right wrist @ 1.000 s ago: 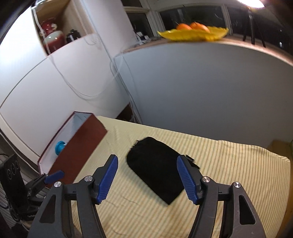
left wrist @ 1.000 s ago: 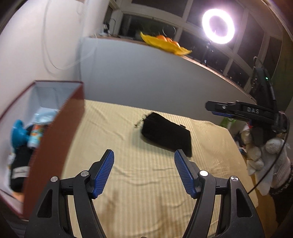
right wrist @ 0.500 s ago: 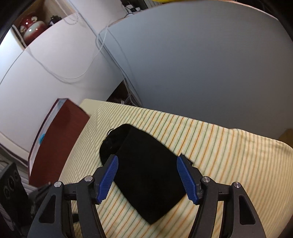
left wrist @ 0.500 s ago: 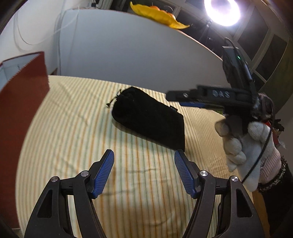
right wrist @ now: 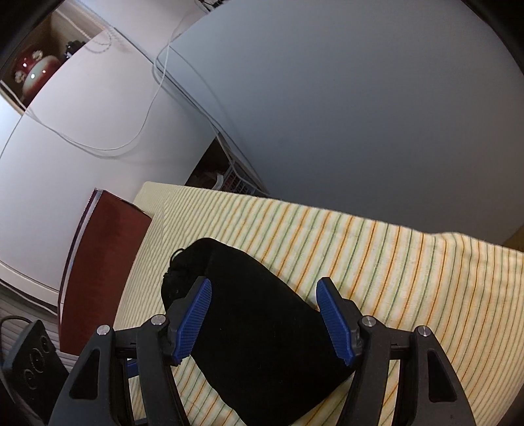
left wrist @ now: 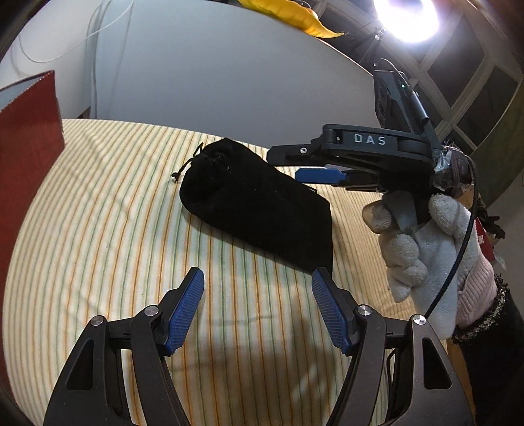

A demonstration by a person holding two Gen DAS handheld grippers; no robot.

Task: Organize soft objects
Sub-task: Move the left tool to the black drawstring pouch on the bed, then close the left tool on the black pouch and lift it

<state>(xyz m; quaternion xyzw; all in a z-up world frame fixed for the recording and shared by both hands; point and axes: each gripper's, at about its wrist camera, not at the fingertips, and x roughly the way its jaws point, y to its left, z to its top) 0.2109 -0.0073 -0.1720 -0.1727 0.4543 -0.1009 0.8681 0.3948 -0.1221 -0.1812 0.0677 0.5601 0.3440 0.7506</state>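
Observation:
A black drawstring pouch [left wrist: 258, 203] lies flat on the striped yellow cloth [left wrist: 98, 229], its cinched mouth toward the far left. My left gripper [left wrist: 257, 285] hovers open just in front of the pouch's near corner, nothing between its blue pads. In the left wrist view my right gripper [left wrist: 319, 164] hangs over the pouch's far right side, held by a white-gloved hand [left wrist: 416, 236]. In the right wrist view the right gripper [right wrist: 263, 290] is open above the pouch [right wrist: 258, 334], a finger to each side, the pads clear of the fabric.
A dark red box [left wrist: 28, 118] stands at the cloth's left edge, also seen as the red box [right wrist: 104, 265]. A grey partition wall [left wrist: 213, 72] rises behind the table. A yellow dish [left wrist: 288, 14] sits on its top ledge beside a bright ring light [left wrist: 407, 16].
Both grippers have dropped and come closer to the pouch, which now looms larger. The right gripper has come down over the pouch. The red box's inside has slid out of view.

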